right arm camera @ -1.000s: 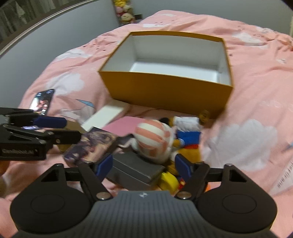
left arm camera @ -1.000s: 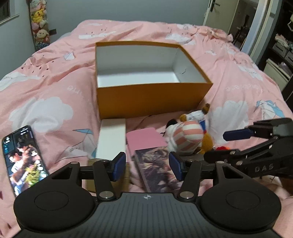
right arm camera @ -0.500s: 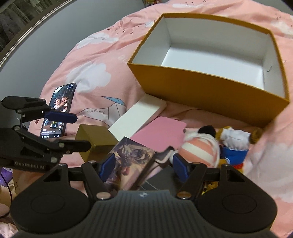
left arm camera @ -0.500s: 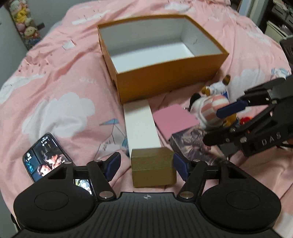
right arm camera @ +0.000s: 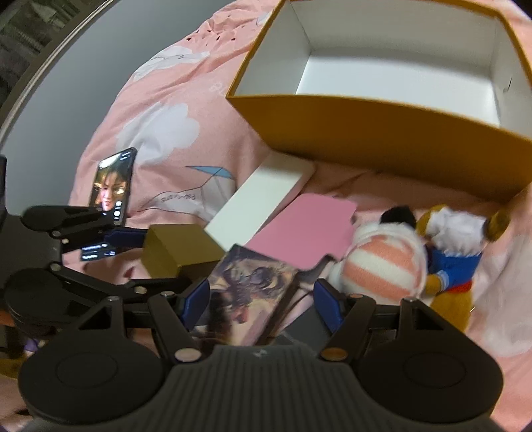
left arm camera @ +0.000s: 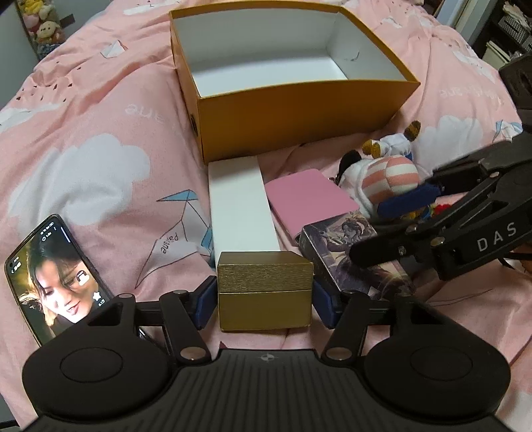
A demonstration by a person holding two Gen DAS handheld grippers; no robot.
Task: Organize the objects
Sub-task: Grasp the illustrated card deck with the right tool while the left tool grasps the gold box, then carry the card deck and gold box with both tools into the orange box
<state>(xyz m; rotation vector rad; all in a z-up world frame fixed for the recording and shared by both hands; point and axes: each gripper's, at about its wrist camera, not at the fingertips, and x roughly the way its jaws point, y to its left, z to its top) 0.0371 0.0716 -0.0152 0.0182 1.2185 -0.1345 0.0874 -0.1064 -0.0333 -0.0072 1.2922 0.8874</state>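
Note:
An empty orange box (left arm camera: 299,109) with a white inside stands on the pink bedspread; it also shows in the right wrist view (right arm camera: 382,129). My left gripper (left arm camera: 265,304) is open with its jaws on either side of a small gold box (left arm camera: 265,292), which also shows in the right wrist view (right arm camera: 176,249). My right gripper (right arm camera: 261,304) is open around the near end of a picture-printed box (right arm camera: 249,295). That printed box also shows in the left wrist view (left arm camera: 352,246). A long white box (left arm camera: 241,206), a pink box (left arm camera: 309,199) and a striped plush toy (left arm camera: 389,179) lie between them and the orange box.
A phone (left arm camera: 53,275) with a lit screen lies on the bedspread at the left. A dark grey flat box (right arm camera: 306,332) lies under the printed box. Plush toys (left arm camera: 43,23) hang at the far left wall. Shelving (left arm camera: 512,26) stands at the far right.
Both grippers have dropped closer to the bed. The left jaws now bracket the gold box. The right gripper has moved left from the plush toy to the printed box.

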